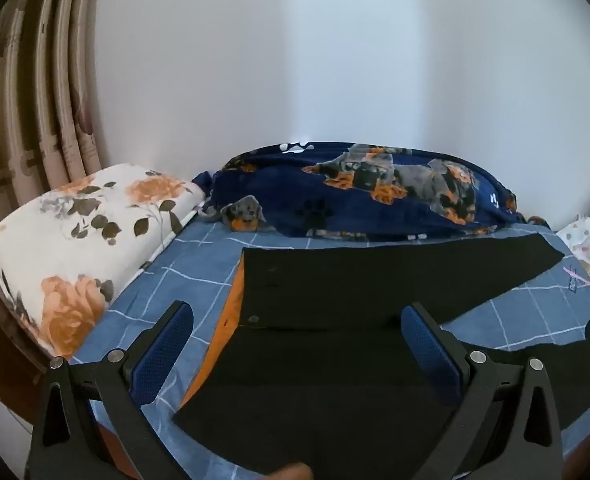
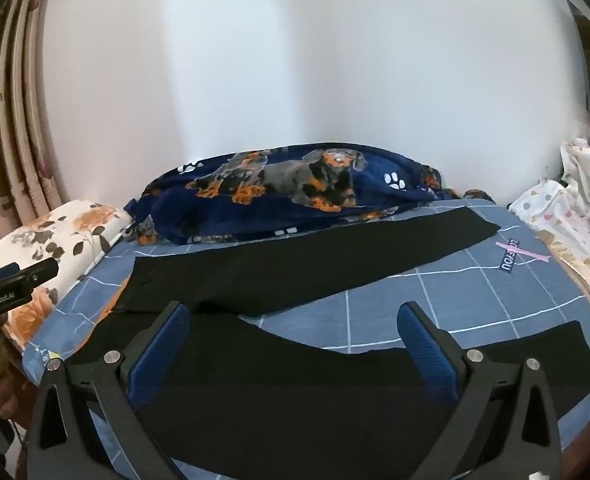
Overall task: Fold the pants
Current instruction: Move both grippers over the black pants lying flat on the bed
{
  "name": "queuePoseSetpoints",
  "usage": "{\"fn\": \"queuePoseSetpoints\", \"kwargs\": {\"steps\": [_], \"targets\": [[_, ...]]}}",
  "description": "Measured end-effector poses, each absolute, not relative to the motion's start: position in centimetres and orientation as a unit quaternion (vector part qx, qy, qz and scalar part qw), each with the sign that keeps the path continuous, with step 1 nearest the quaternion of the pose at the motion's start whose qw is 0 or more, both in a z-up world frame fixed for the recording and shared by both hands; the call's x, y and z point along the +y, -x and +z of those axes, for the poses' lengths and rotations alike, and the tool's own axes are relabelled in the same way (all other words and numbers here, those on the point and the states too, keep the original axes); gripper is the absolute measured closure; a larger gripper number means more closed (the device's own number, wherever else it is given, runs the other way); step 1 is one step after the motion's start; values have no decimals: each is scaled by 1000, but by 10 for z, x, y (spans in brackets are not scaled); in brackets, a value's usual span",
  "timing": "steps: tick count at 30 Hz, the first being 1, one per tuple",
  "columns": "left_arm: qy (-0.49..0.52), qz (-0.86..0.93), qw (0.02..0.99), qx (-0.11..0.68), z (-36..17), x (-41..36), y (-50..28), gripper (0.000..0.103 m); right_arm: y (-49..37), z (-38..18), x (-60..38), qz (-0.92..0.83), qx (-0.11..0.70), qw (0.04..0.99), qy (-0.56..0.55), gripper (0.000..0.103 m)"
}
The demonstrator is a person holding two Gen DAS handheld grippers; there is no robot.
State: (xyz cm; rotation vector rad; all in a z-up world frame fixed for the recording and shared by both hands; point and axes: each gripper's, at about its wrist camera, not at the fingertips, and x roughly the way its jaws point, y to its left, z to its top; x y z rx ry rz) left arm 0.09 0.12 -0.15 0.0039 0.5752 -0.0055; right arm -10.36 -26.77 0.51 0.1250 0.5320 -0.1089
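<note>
Black pants (image 1: 335,280) with an orange lining at the waist lie spread flat on the blue checked bed sheet (image 1: 167,280), waist to the left, the two legs splayed apart to the right. In the right wrist view the pants (image 2: 295,268) show both legs with sheet between them. My left gripper (image 1: 297,316) is open and empty, above the waist end. My right gripper (image 2: 295,316) is open and empty, above the near leg. The left gripper's body (image 2: 11,280) shows at the left edge of the right wrist view.
A floral pillow (image 1: 75,240) lies at the left of the bed. A navy dog-print blanket (image 1: 355,200) is bunched along the wall. Pale dotted bedding (image 2: 567,216) sits at the right. Curtains (image 1: 35,100) hang at the left.
</note>
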Motion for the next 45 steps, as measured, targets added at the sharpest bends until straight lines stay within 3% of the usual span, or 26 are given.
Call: {"fn": "queuePoseSetpoints", "kwargs": {"steps": [12, 33, 39, 45], "targets": [[-17, 8, 950, 311, -14, 2, -6, 0, 107, 2, -268, -62, 260, 962, -52, 0], [-25, -17, 946, 321, -24, 9, -20, 0, 89, -28, -276, -90, 327, 940, -25, 0], [-61, -56, 940, 332, -36, 17, -38, 0, 87, -33, -280, -88, 339, 936, -34, 0], [-11, -60, 923, 380, -44, 77, -100, 3, 82, -44, -285, -84, 355, 930, -46, 0]]}}
